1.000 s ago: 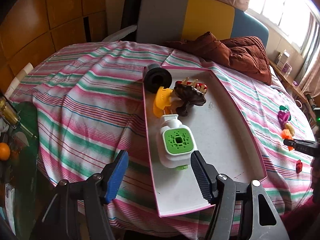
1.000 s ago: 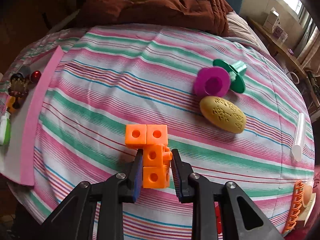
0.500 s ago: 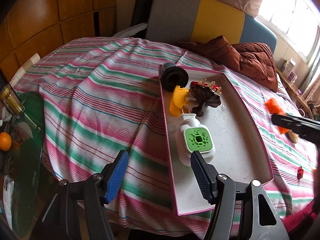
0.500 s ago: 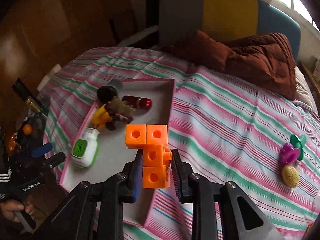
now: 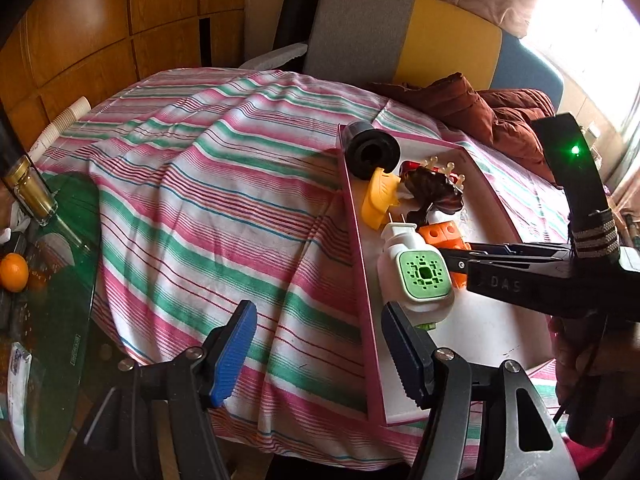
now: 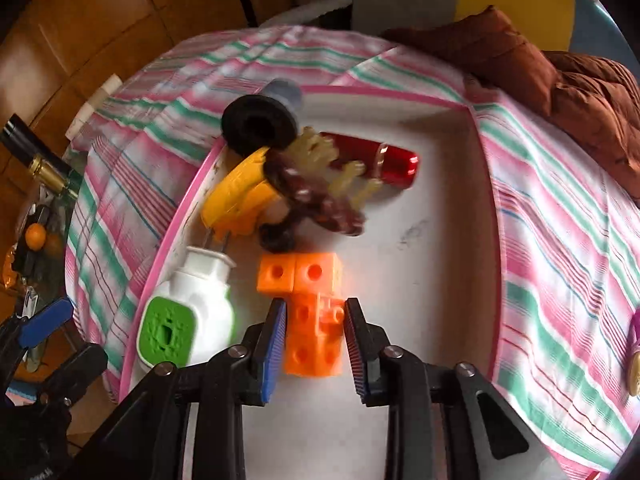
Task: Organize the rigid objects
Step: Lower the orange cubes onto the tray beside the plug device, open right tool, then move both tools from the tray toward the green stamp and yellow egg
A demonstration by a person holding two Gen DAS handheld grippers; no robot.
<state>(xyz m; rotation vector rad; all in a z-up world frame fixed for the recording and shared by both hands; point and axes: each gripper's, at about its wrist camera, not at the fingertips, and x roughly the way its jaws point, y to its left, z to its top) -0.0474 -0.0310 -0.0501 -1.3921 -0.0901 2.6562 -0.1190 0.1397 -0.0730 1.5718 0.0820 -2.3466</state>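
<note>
A pink-rimmed white tray [image 5: 356,280] [image 6: 432,248] lies on the striped cloth. It holds a white and green plug-in device [image 5: 416,276] [image 6: 188,312], a black roll [image 5: 372,154] [image 6: 260,126], a yellow piece [image 5: 380,198], a brown hair claw [image 5: 432,192] [image 6: 316,200] and a red cylinder [image 6: 384,158]. My right gripper [image 6: 314,308] [image 5: 454,256] is low over the tray. Its jaws are opening, with the orange cube block [image 6: 312,320] [image 5: 444,234] between the pads and resting on the tray floor. My left gripper [image 5: 316,312] hovers open and empty over the tray's near left rim.
A brown jacket [image 5: 500,120] lies on the far side of the bed, before a grey and yellow chair [image 5: 400,28]. A glass side table with a bottle [image 5: 30,196] and an orange fruit [image 5: 14,272] stands at the left. Small toys [image 6: 634,372] lie on the cloth right of the tray.
My right gripper carried the orange block from the cloth over to the tray, came down beside the plug-in device, and its jaws have widened slightly. The left gripper shifted only a little.
</note>
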